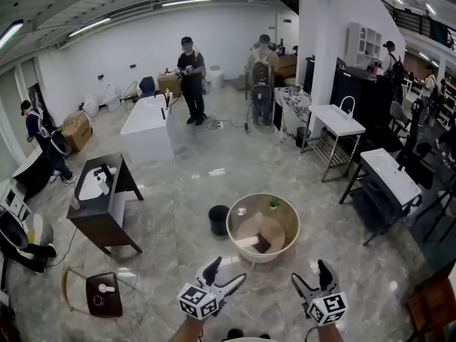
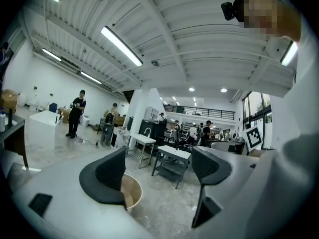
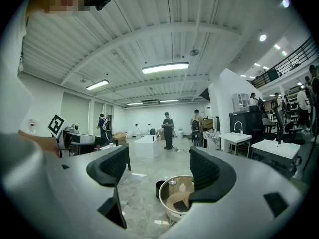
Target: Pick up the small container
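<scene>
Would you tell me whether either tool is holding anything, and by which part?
Nothing is held: the left tool and the right tool both stand open and empty.

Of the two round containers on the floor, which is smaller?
The black bucket, just left of the wide beige tub, which holds several items.

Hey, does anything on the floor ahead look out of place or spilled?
Nothing looks spilled or broken. One oddity: the round basin sits on the bare floor, cluttered with cardboard and small items, with a black bin beside it.
</scene>
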